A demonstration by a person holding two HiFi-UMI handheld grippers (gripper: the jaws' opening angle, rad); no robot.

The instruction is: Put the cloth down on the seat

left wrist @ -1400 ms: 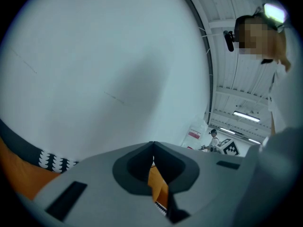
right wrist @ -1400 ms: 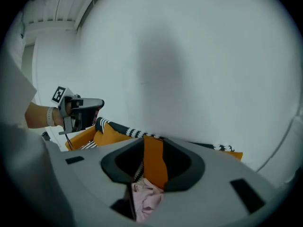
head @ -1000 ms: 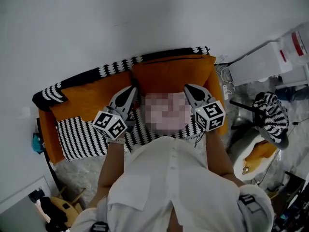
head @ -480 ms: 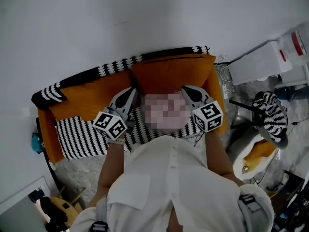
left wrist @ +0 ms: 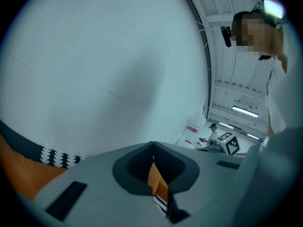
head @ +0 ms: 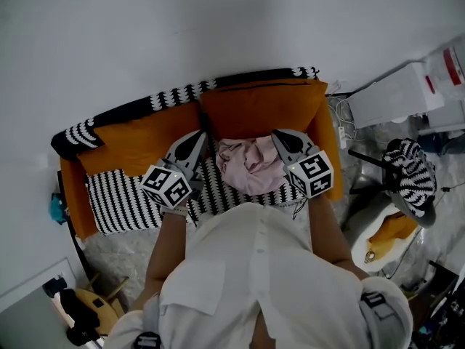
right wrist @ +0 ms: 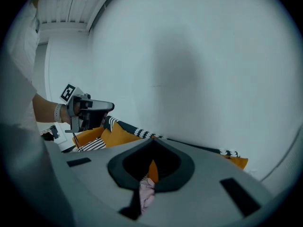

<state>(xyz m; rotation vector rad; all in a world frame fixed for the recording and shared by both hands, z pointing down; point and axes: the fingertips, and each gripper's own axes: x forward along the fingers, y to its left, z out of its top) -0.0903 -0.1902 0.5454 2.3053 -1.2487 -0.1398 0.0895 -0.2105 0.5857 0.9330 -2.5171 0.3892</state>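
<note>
Though the right gripper (head: 277, 135) was edged inward, its fingers (right wrist: 203, 174) and the left gripper's (head: 199, 134) are closed empty; the cloth (head: 251, 164) is judged laid on the seat (head: 123, 208).

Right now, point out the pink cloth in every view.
Head view: pink cloth at centre, lying on the striped seat, in front of the orange cushion.
Left gripper view: not in it.
Right gripper view: a small pink strip low at centre, seen through the slot between the jaws.
Shared landmark: the orange cushion shows in all three views.
</note>
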